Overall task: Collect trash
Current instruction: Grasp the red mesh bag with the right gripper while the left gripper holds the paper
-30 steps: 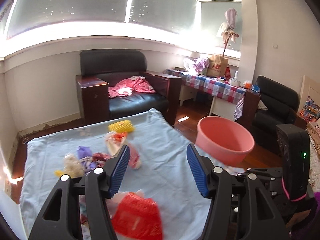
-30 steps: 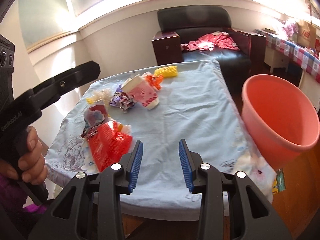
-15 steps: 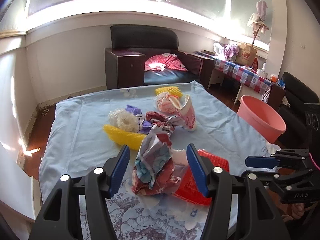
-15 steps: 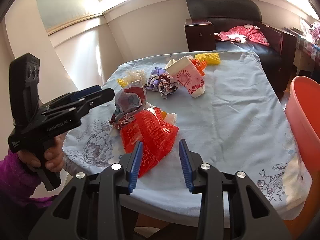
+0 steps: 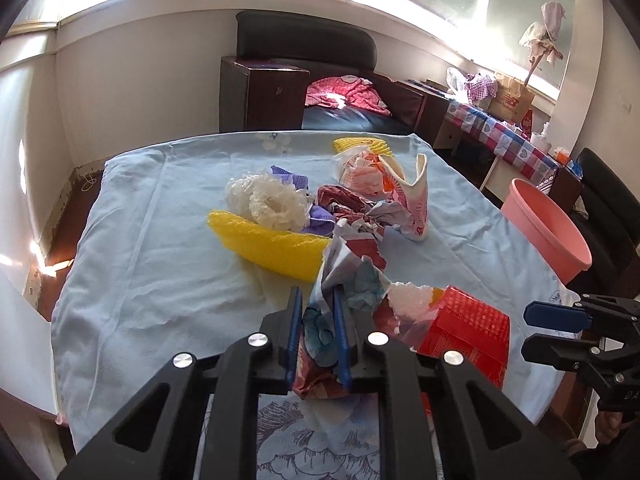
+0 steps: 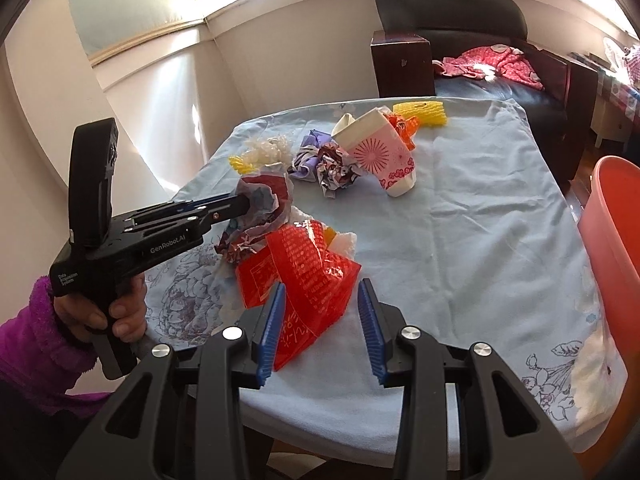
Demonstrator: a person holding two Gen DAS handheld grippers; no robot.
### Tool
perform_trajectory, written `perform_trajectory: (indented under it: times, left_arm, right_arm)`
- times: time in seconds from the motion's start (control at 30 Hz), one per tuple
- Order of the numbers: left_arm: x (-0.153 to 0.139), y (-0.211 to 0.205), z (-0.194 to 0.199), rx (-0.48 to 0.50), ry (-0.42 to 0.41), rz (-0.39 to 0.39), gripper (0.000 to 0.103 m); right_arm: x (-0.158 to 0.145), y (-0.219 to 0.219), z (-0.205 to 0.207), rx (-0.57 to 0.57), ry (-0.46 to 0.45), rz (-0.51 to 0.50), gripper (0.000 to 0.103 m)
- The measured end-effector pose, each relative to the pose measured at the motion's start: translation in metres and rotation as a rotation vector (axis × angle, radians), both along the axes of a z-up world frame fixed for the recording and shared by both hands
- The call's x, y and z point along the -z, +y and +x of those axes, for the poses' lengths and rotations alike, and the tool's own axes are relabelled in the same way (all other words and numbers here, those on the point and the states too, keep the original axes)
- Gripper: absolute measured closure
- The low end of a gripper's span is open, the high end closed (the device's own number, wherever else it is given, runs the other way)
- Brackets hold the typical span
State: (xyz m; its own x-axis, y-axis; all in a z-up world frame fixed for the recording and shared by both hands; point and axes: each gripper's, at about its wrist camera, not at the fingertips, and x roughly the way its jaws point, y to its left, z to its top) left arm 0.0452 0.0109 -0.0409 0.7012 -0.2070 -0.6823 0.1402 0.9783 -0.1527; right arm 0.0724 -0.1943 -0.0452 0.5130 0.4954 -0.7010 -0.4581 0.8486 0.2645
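Observation:
A crumpled printed wrapper (image 5: 352,280) lies at the near edge of the blue-clothed table (image 5: 160,260). My left gripper (image 5: 317,300) has its jaws closing, and the blue pads pinch the wrapper's near end. The right wrist view shows that left gripper (image 6: 240,204) from the side, with the wrapper (image 6: 260,208) bunched at its tips. A red plastic wrapper (image 6: 304,264) lies beside it, its near corner between the fingers of my right gripper (image 6: 322,292). The right gripper is open and its pads do not press the plastic. A pink bucket (image 5: 548,236) stands off the table's right side.
Further back on the cloth lie a yellow foam net (image 5: 276,244), a white foam net (image 5: 276,204), crumpled paper (image 5: 352,208), a pink paper cup (image 6: 384,160) and a second yellow net (image 5: 360,146). A black armchair (image 5: 304,48) and a checked side table (image 5: 500,132) stand behind.
My left gripper swung down from above the table to the crumpled wrapper and its jaws went from wide to pinched on it. The right gripper drifted left over the red wrapper.

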Motion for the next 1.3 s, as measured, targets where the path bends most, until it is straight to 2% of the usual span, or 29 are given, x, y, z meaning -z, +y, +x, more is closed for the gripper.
perform_trajectory:
  times: [0.1,0.4,0.47,0.5,0.53,0.73,0.93,1.3]
  left_arm:
    - [-0.003,0.003,-0.005,-0.002,-0.014,-0.012,0.091]
    - [-0.012,0.01,-0.016,-0.022,-0.036,-0.044,0.091]
    - [-0.013,0.01,-0.018,-0.022,-0.039,-0.048,0.091]
    - [-0.015,0.01,-0.019,-0.021,-0.041,-0.048,0.091]
    - [-0.015,0.009,-0.02,-0.019,-0.043,-0.048,0.091]
    - [-0.019,0.007,-0.023,-0.017,-0.052,-0.051,0.091]
    - [-0.028,0.002,-0.026,-0.011,-0.069,-0.053,0.091]
    - [-0.052,-0.028,-0.021,0.033,-0.123,-0.095,0.091]
  right_arm:
    - [0.001,0.006,0.004,-0.008,-0.006,-0.013,0.056]
    - [0.012,0.025,0.009,-0.051,-0.012,-0.062,0.057]
    - [0.013,0.027,0.008,-0.051,-0.016,-0.078,0.063]
    - [0.014,0.027,0.007,-0.044,-0.026,-0.094,0.072]
    - [0.013,0.027,0.007,-0.04,-0.029,-0.103,0.075]
    - [0.015,0.02,0.006,-0.039,-0.014,-0.091,0.089]
    - [0.003,0.009,-0.002,-0.018,-0.047,-0.049,0.092]
    - [-0.031,-0.039,-0.012,0.107,-0.146,0.003,0.092]
